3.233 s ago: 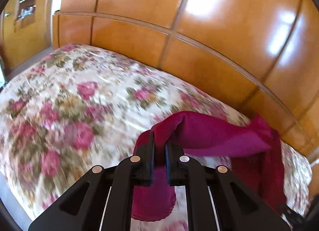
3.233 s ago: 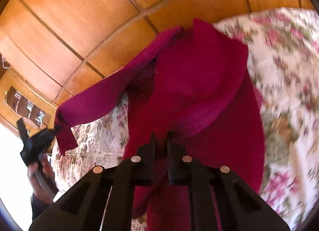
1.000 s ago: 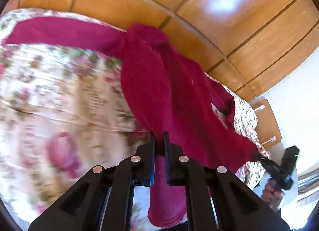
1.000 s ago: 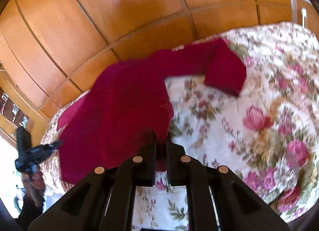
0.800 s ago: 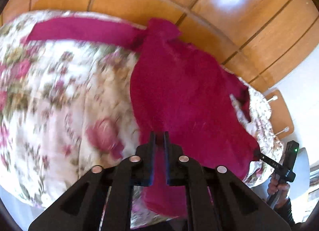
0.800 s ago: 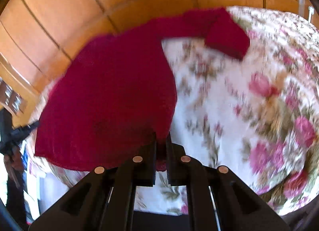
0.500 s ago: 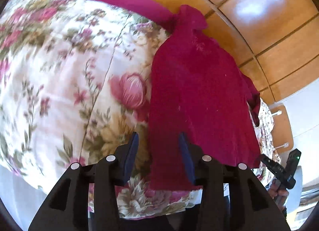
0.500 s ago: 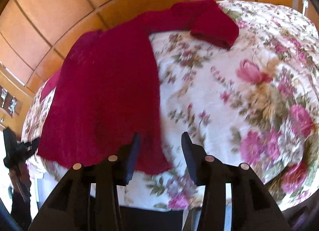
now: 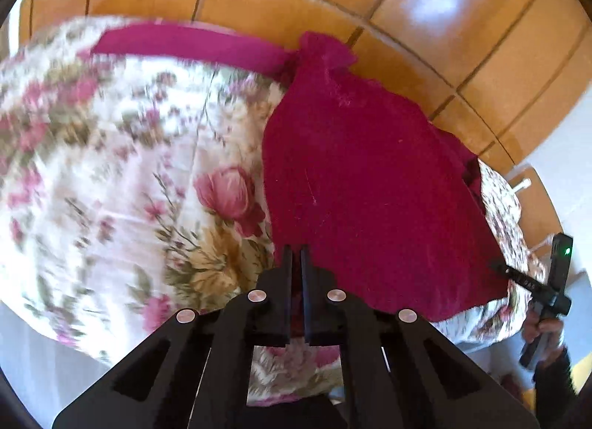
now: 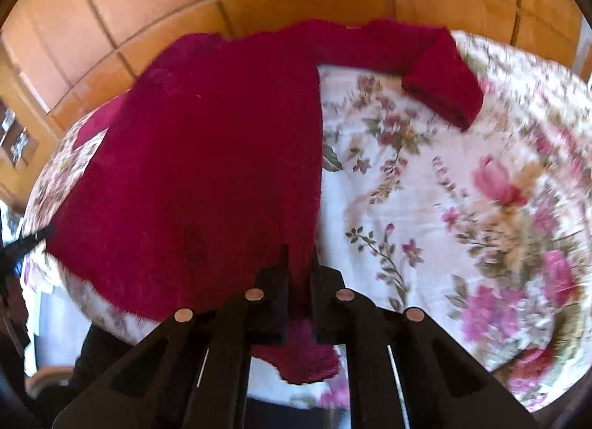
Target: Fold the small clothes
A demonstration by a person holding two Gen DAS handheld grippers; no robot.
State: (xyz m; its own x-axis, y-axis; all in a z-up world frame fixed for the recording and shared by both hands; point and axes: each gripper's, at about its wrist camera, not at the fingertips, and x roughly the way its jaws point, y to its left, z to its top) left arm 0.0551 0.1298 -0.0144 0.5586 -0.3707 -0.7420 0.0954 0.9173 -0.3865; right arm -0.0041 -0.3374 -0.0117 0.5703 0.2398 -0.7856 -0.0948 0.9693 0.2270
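Note:
A dark red knit sweater [image 9: 362, 188] lies flat on the flowered bedspread [image 9: 111, 188], neck toward the wooden wall. One sleeve [image 9: 185, 44] stretches along the far edge. In the right wrist view the other sleeve [image 10: 440, 85] is bent back on itself. My left gripper [image 9: 295, 255] is shut on the sweater's near-left hem corner. Over the near-right hem corner my right gripper [image 10: 299, 255] is shut, with red knit [image 10: 207, 170] between its fingers and hanging below them. The left wrist view shows the right gripper [image 9: 532, 284] in a hand [image 9: 544, 333].
Glossy wooden wall panels [image 9: 407, 3] rise right behind the bed. The bedspread [image 10: 462, 188] spreads wide to either side of the sweater. A wooden piece with a white handle [image 9: 525, 185] stands past the bed's right end. A shelf [image 10: 14, 137] shows at far left.
A second ago both grippers held the sweater as it came down onto the bed. Half a second ago both jaws stood open over the hem. Now both are shut again at the corners, slightly lower.

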